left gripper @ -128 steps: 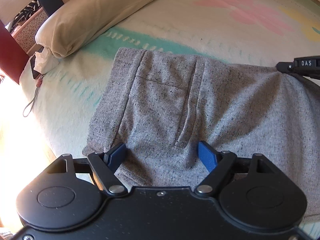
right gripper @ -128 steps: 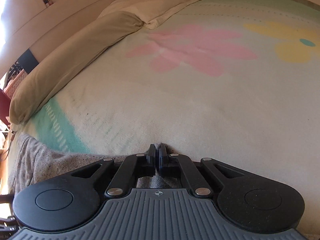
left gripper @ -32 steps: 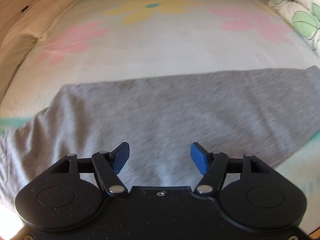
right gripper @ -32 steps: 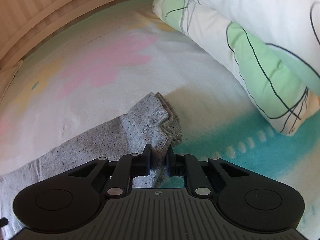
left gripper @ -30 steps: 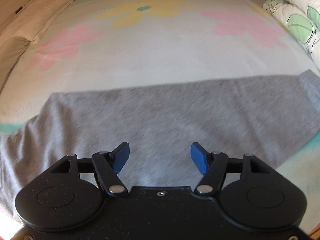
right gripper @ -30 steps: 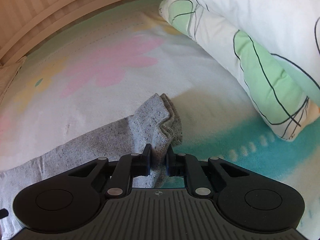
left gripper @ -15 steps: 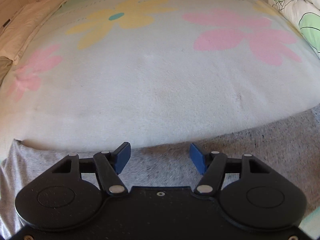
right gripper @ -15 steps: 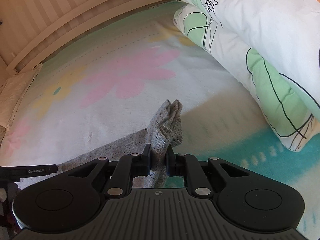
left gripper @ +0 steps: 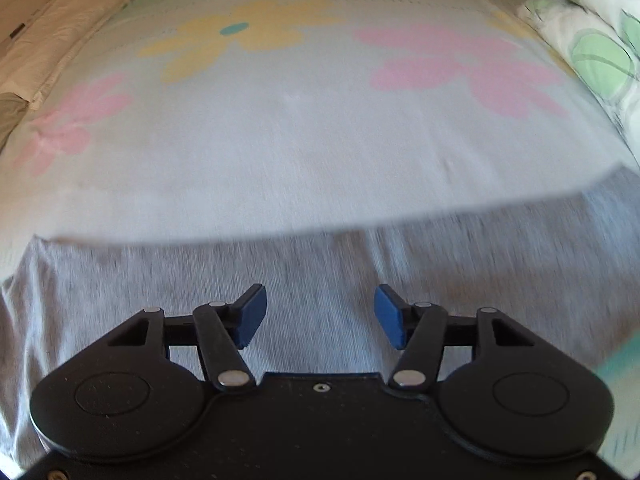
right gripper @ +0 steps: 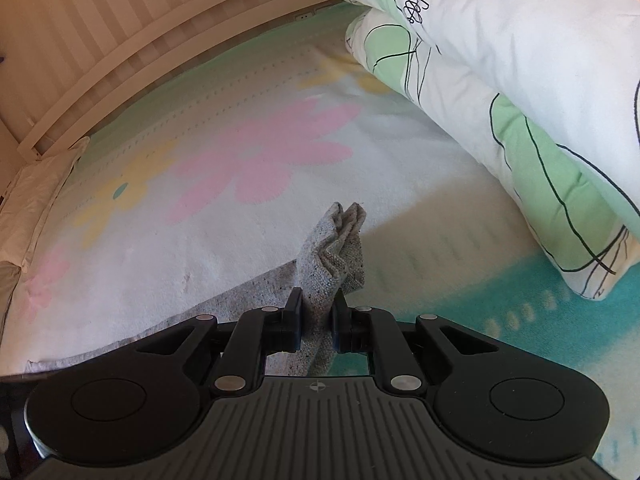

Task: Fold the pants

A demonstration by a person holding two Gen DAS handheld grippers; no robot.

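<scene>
Grey speckled pants (left gripper: 460, 264) lie stretched across the flowered bedspread (left gripper: 304, 132). My left gripper (left gripper: 318, 316) hovers over the middle of the cloth, its blue pads (left gripper: 251, 315) apart and closing, with only flat fabric under the gap. In the right wrist view the pants (right gripper: 240, 300) run off to the left, and my right gripper (right gripper: 316, 316) is shut on a bunched end of them (right gripper: 340, 240), which sticks up past the fingertips.
A folded white and green quilt (right gripper: 520, 92) lies at the right side of the bed. Beige pillows (left gripper: 52, 48) rest at the far left. A slatted bed frame (right gripper: 120, 32) runs along the far edge.
The left gripper slid back over the pants, so more grey cloth lies ahead of it, and its pads drew slightly closer. The right gripper kept its hold and tilted up a little.
</scene>
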